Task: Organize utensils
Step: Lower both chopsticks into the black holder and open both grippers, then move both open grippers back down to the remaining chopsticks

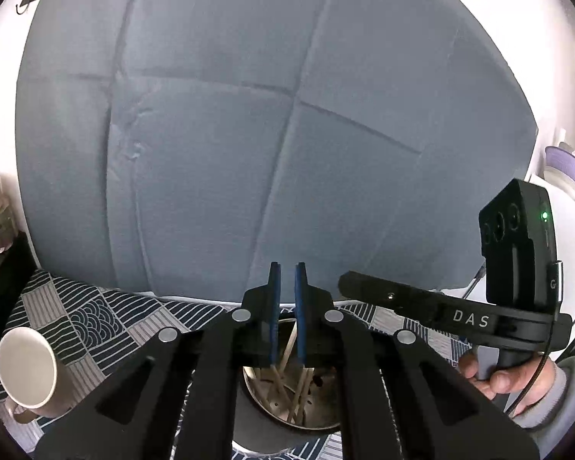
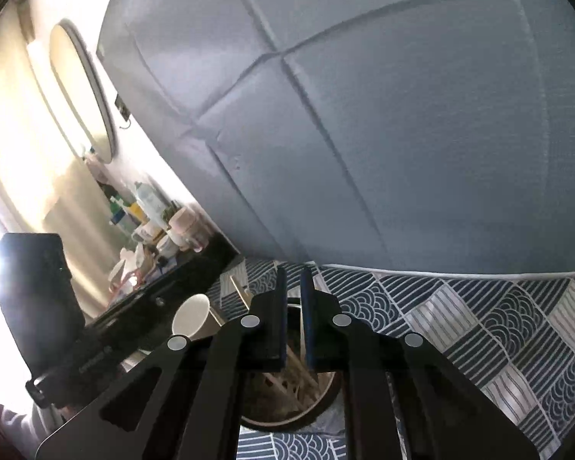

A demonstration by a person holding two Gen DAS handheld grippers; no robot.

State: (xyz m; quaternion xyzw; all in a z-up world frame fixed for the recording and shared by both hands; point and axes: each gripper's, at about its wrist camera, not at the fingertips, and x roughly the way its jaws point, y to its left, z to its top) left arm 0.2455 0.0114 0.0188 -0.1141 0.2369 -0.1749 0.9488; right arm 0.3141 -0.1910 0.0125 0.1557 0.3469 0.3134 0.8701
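chopsticks (image 1: pixel 287 391) stand tilted in holder (image 1: pixel 326 418)

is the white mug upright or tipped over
Tipped over. The white mug lies on its side on the patterned cloth, its open mouth facing the camera, left of the metal holder with chopsticks.

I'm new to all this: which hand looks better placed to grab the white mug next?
Left, most likely. The white mug lies close on the left gripper's own side. From the right gripper it sits farther off, past the metal holder. Both are shut, so either must open first.
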